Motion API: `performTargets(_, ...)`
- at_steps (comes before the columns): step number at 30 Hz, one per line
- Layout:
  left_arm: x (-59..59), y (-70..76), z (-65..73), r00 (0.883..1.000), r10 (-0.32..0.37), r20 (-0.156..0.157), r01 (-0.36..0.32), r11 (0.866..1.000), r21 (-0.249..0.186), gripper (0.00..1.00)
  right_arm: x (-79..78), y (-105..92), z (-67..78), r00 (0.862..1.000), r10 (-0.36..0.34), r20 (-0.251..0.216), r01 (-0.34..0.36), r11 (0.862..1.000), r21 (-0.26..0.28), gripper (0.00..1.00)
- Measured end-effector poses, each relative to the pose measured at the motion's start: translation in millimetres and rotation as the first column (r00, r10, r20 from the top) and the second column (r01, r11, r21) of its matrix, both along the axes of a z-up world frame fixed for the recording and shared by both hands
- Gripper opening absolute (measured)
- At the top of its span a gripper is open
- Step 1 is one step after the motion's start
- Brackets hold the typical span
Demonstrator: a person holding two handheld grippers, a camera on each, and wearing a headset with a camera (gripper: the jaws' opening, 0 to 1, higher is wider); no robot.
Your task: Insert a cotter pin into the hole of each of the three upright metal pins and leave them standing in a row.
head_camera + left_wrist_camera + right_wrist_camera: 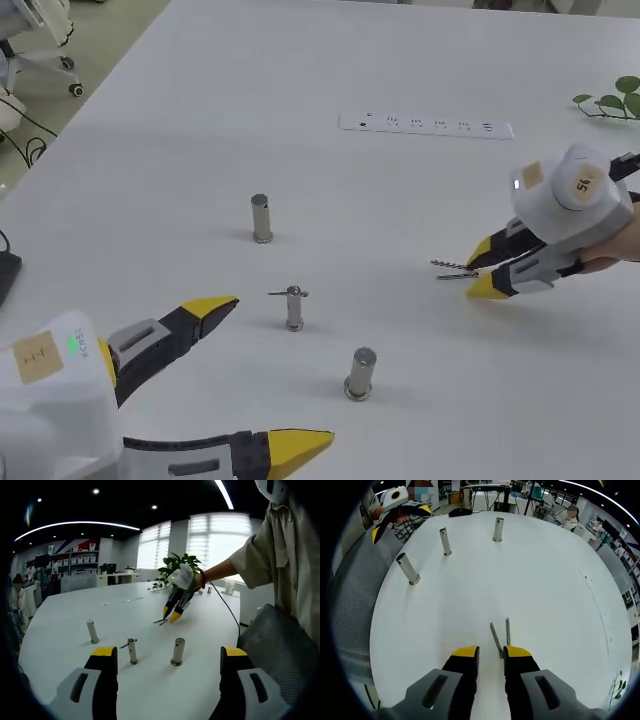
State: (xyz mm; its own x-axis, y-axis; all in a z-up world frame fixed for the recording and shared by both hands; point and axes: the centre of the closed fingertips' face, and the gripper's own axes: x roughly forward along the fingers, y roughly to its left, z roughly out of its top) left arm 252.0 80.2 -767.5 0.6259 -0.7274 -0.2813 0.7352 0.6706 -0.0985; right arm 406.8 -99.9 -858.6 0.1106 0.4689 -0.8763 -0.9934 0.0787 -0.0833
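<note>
Three short shiny metal pins stand in a slanted row on the white surface [150,150]: a far pin [261,218], a middle pin [294,307] and a near pin [360,374]. The middle pin has a thin cotter pin [278,293] poking through its top. From the middle pin, the far one is at 11 o'clock and the near one at 4 o'clock.

Out at 3 o'clock, well apart, the right gripper [483,270] sits low with its jaws almost together. Loose thin metal cotter pins [499,636] lie at its tips. I cannot tell if it pinches them. The left gripper [278,370] is spread wide near the near pin and holds nothing.

The loose pins are skinny, so I think they could slip or twist in a weak pinch. The holes are tiny, so a push that misses could tip a standing pin over. The wide left gripper could also bump one.

A tan sticker [583,185] on the right gripper shows two marks, maybe numbers. Another tan sticker [35,357] on the left gripper is too small to read.
</note>
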Motion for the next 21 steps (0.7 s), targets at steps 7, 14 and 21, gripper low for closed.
performTargets(7, 1.7, -1.3, -0.4, 1.000, -0.005, -0.004, 0.005, 1.000, 0.000, 0.83, 3.9, -4.6, -6.0, 1.000, 0.011, -0.016, -0.011, 1.000, -0.027, 0.18)
performTargets(14, 2.0, -0.6, 0.7, 1.000, -0.009, -0.003, 0.009, 1.000, 0.008, 0.83, -2.1, -3.0, -6.6, 0.998, 0.039, -0.042, -0.040, 0.999, -0.032, 0.09)
performTargets(21, 0.5, -0.9, 0.8, 1.000, -0.014, -0.006, 0.015, 1.000, 0.017, 0.83, 0.6, -3.8, -6.7, 0.999, 0.037, -0.031, -0.039, 0.998, -0.045, 0.05)
